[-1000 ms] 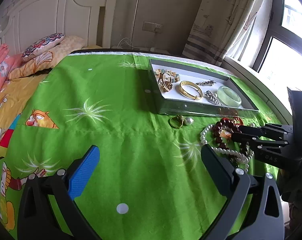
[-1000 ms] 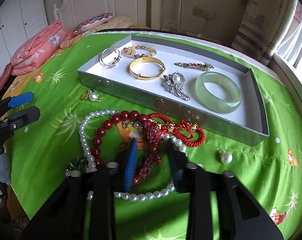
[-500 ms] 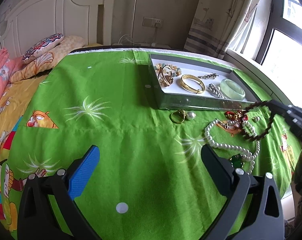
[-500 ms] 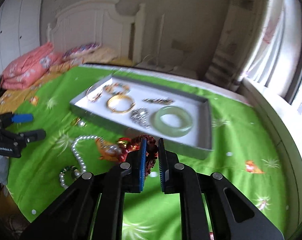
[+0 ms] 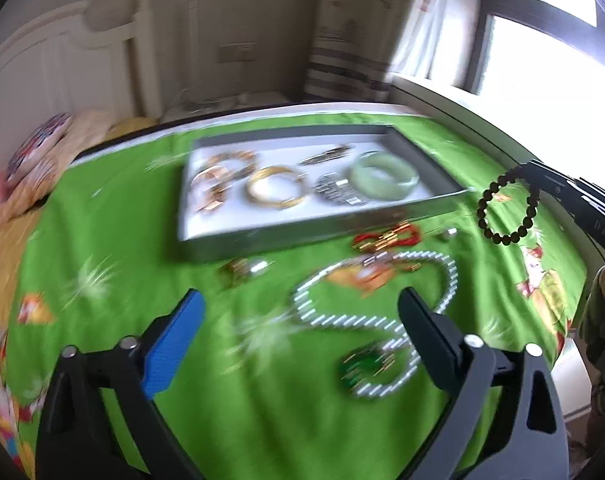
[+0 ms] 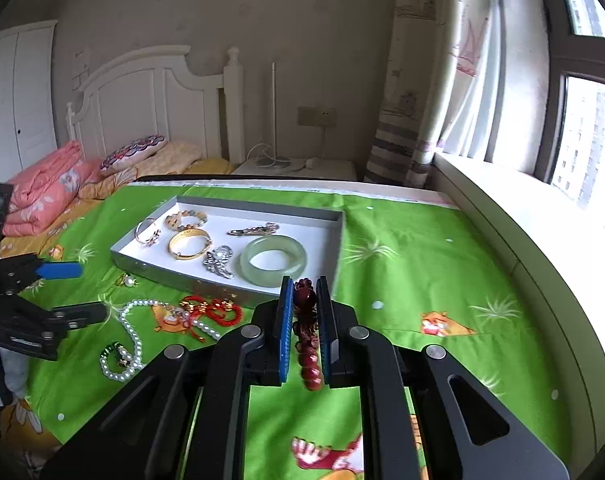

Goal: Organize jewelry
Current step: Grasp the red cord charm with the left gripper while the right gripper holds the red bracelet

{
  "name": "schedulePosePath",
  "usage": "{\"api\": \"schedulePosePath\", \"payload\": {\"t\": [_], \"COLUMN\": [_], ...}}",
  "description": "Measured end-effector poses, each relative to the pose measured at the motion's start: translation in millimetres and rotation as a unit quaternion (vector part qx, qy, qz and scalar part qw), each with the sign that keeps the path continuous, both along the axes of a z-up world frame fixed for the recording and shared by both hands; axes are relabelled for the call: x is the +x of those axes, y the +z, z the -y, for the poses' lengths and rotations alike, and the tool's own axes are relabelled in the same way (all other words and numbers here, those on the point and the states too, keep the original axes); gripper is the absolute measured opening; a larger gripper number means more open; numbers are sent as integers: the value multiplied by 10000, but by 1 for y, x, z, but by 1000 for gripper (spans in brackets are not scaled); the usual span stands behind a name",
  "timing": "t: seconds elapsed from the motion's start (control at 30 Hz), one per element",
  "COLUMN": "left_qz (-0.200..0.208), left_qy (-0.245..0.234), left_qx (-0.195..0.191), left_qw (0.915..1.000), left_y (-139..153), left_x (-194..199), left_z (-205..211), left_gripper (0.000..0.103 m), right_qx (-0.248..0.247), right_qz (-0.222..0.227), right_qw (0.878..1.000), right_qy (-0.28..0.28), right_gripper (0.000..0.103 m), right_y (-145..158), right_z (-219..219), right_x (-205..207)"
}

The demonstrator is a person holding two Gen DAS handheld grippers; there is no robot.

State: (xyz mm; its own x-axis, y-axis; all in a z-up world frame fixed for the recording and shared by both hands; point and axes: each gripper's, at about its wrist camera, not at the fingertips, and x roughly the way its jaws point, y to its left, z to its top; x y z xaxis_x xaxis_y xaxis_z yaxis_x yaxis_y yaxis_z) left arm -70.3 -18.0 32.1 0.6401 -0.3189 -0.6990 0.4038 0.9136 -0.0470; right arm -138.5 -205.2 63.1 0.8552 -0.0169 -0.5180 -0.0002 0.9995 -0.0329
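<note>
Room: bedroom, green bedspread [image 6: 402, 240] under a window, white headboard behind.
Bead bracelet [image 6: 307, 332]: dark red, pinched between the narrow pads of the right gripper [image 6: 304, 292]; in the left view it hangs as a loop [image 5: 507, 209] in the air, to the right of the tray's near right corner.
Change: a second ago the bracelet lay on the spread among the other loose pieces in front of the tray; now it is lifted clear of them. I judge the pick done and the carry to the tray as next.
Axis: the loop hangs down from the pads, long axis roughly vertical, open face toward the left camera.
Tray [image 6: 150, 261]: grey rim, white floor, holding a jade bangle [image 6: 273, 261], gold bangle, brooch and others; bare floor shows right of the jade bangle.
Left gripper [image 5: 300, 328]: wide but closing, nothing between the fingers; it has swung toward the pearl necklace [image 5: 366, 288], which lies in front of the tray.
Left loose: red cord piece [image 6: 210, 312], green piece, pearl earrings.
</note>
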Motion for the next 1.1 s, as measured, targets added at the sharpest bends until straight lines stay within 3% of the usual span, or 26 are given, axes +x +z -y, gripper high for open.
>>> {"api": "schedulePosePath", "payload": {"t": [0.13, 0.27, 0.53, 0.7, 0.8, 1.1], "left_qz": [-44, -159, -307, -331, -242, 96], "left_qy": [-448, -724, -1100, -1226, -1298, -1319], "left_qx": [376, 608, 922, 1064, 1133, 818], "left_qw": [9983, 9954, 9892, 9862, 9847, 9878], "left_y": [-10, -25, -39, -37, -36, -6], "left_x": [19, 37, 54, 55, 50, 26], "left_z": [53, 83, 106, 107, 109, 102], "left_gripper": [68, 53, 45, 11, 11, 10], "right_qx": [176, 307, 540, 616, 616, 522], "right_qz": [-16, -20, 13, -22, -1, 89], "right_qw": [9998, 9995, 9985, 9981, 9981, 9986], "right_qy": [-33, -28, 9, 17, 9, 44], "right_gripper": [12, 12, 12, 12, 12, 12], "right_y": [-5, -10, -14, -17, -17, -7], "right_z": [11, 18, 28, 31, 31, 24], "right_x": [-5, -8, -11, -11, -12, -14]}}
